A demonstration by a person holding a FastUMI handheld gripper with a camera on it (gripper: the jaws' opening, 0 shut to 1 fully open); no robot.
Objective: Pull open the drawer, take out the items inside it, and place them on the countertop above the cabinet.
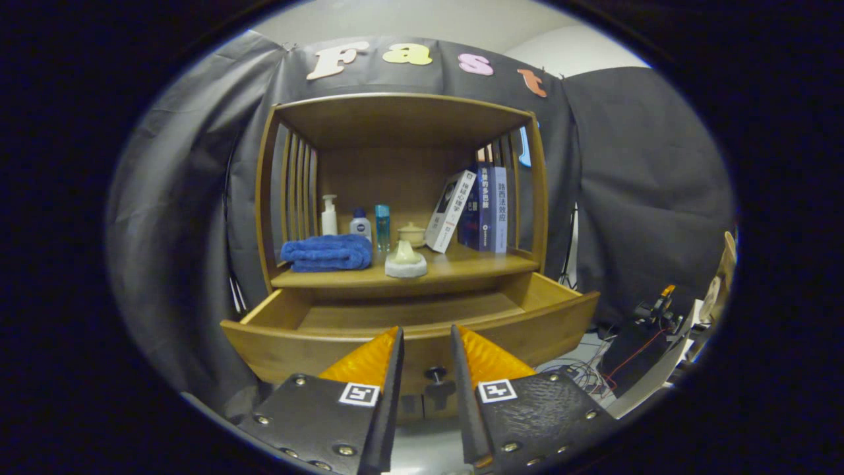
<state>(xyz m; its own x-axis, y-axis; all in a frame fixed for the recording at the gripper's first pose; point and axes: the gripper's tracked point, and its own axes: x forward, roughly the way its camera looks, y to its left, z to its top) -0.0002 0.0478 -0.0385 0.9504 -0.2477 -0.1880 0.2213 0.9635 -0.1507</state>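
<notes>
I am looking at a staged recording booth: black cloth wall (633, 171) hangs behind a wooden cabinet (402, 198) dressed like a home shelf, with a blue towel (326, 253) at nine o'clock, books (484, 208) at three, and loose cables (580, 373) on the floor.

Gripper (425, 343) had two wedge-shaped fingers with ribbed, textured inner faces, tapering to narrow tips, with a gap between them. Each sat on a dark, grainy-surfaced plate fixed with round silver screws. One small square black-and-white fiducial marker was stuck on each plate near the finger base.
</notes>
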